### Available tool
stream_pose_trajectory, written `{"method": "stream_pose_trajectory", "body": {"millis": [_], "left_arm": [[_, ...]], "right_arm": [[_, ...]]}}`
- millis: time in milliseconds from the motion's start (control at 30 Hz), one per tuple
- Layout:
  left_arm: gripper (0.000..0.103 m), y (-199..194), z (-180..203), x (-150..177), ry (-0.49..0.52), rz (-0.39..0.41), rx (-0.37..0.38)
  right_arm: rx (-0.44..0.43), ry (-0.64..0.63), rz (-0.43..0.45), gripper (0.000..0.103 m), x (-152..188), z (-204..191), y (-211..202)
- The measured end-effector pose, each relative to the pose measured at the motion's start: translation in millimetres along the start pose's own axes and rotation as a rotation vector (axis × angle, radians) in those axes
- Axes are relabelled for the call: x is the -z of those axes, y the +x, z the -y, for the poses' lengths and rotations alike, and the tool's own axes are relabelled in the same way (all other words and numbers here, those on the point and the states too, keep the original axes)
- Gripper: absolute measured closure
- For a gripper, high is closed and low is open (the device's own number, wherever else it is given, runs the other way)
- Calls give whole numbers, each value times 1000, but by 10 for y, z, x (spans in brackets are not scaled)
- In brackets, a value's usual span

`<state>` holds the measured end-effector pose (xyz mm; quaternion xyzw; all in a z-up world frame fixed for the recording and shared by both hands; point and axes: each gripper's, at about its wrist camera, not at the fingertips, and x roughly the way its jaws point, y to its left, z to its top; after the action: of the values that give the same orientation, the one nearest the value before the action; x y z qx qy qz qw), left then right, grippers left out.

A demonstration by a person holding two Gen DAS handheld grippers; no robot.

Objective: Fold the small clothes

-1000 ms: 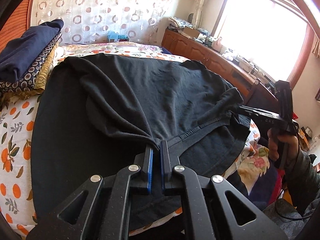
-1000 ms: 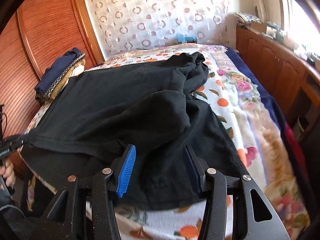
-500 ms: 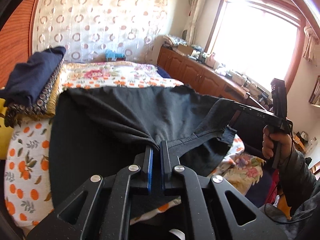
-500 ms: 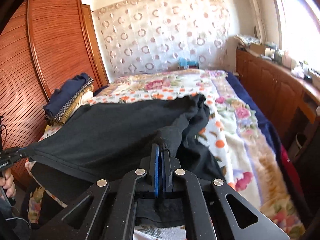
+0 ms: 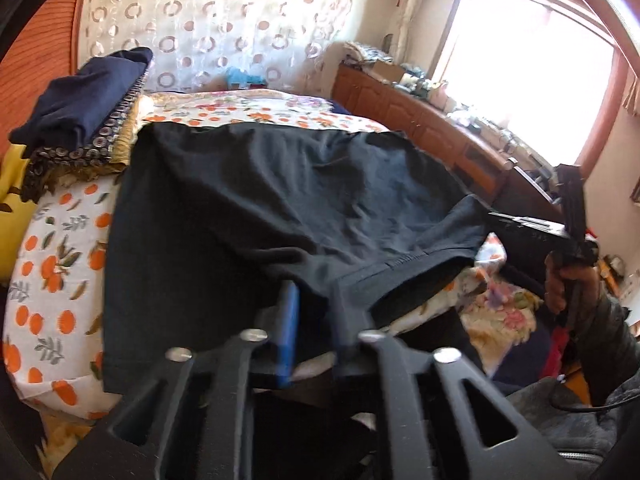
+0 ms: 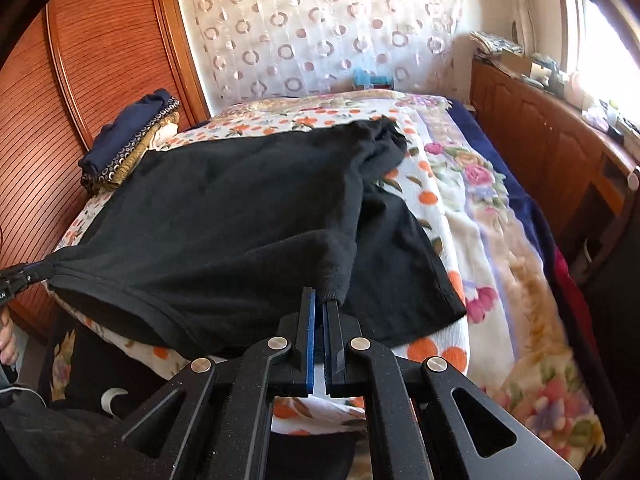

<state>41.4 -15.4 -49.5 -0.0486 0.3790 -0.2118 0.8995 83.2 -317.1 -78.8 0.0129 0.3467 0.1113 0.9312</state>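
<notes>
A black T-shirt (image 5: 280, 208) lies spread across the bed, its near hem held up at two corners. In the left wrist view my left gripper (image 5: 314, 300) has its blue-padded jaws slightly parted around the shirt's near edge, with cloth still between them. In the right wrist view my right gripper (image 6: 322, 300) is shut on a bunched corner of the T-shirt (image 6: 240, 208), lifting it off the bed. The right gripper also shows at the right of the left wrist view (image 5: 496, 216), and the left gripper at the left edge of the right wrist view (image 6: 28, 272).
The bed has an orange-flower sheet (image 5: 60, 240) and a floral blanket (image 6: 520, 280). A stack of folded clothes (image 5: 84, 116) sits at the bed's far left. A wooden wardrobe (image 6: 80, 60) stands left, a cluttered wooden cabinet (image 6: 540, 120) right under the window.
The right gripper closed on the shirt's corner and lifted it. The shirt was pulled taut and flatter between both grippers. The left jaws have just parted slightly.
</notes>
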Motion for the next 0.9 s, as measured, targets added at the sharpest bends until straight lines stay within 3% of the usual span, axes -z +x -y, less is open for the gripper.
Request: {"method": "stream_pose_trajectory", "body": {"millis": [33,100,133,200,300,533,733,767,900], "left_arm": [[55,-21,-12,1,1,11,-5],[43,-80,-46,-16,-4,30,-15],[31,-102,-65,-25,-6,37,-27],[27,-143,-117,-47,-11,61,-47],[27,-96,-201,-69,-18,51,-73],[27,127,-351,-37,-53,9,-87],[27,213,-377,1,-61,-9,-84],[27,223,-379,7,-62,-11,-84],[27,235,-380,13,-64,-12,-81]], "right_arm": [[8,2,8,95,-5,33,-16],[11,-2,28,86,-17,56,-77],[29,-7,38,80,-19,29,-107],[78,-27,60,53,25,21,-125],[71,-15,78,51,55,91,-142],[161,23,-14,52,84,300,279],[201,20,-27,82,21,264,470],[202,10,-26,92,7,248,477],[183,7,-21,96,39,283,259]]}}
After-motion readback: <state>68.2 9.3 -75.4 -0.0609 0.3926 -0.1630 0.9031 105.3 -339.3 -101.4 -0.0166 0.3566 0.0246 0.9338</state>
